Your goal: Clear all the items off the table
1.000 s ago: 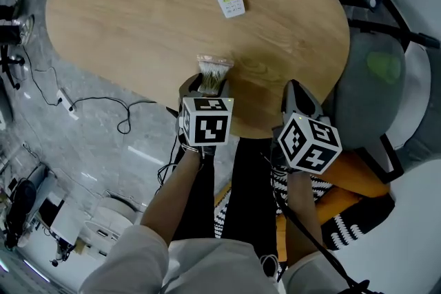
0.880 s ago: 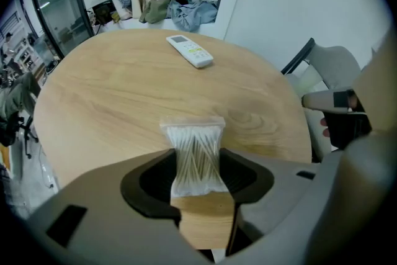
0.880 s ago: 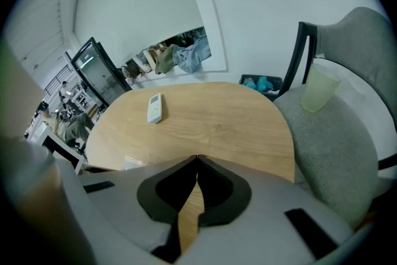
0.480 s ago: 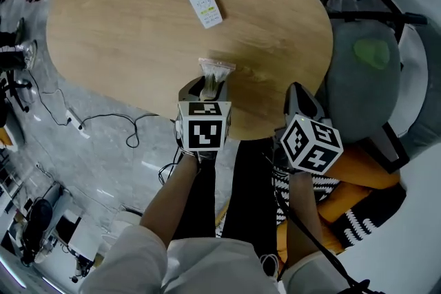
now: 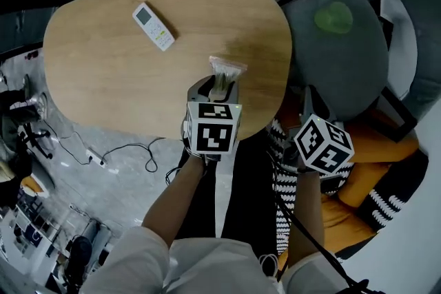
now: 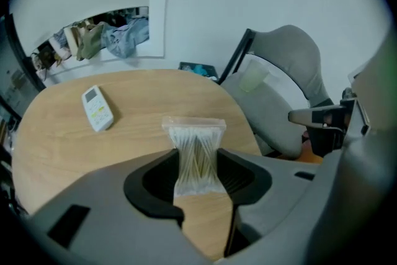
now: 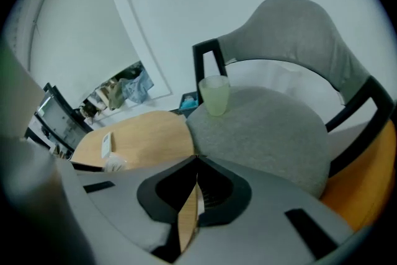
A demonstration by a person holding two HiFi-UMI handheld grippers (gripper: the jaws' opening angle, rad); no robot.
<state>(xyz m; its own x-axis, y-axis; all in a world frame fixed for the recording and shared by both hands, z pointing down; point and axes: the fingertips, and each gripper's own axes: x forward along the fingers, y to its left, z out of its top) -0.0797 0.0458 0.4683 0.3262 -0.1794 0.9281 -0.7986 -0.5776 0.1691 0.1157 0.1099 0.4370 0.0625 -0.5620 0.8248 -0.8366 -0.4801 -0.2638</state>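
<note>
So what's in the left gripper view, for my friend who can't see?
The left gripper pinches a clear bag of cotton swabs over a wooden table. A white remote lies further back; a grey chair stands at right.

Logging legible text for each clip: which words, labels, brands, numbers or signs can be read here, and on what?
No text can be read in any view.
White rectangular remote control: screen and button print too small to read.
Clear plastic bag of cotton swabs: no label visible.
Pale green translucent cup: no print visible.
Black-and-white marker cubes: square patterns only, no letters or digits.
</note>
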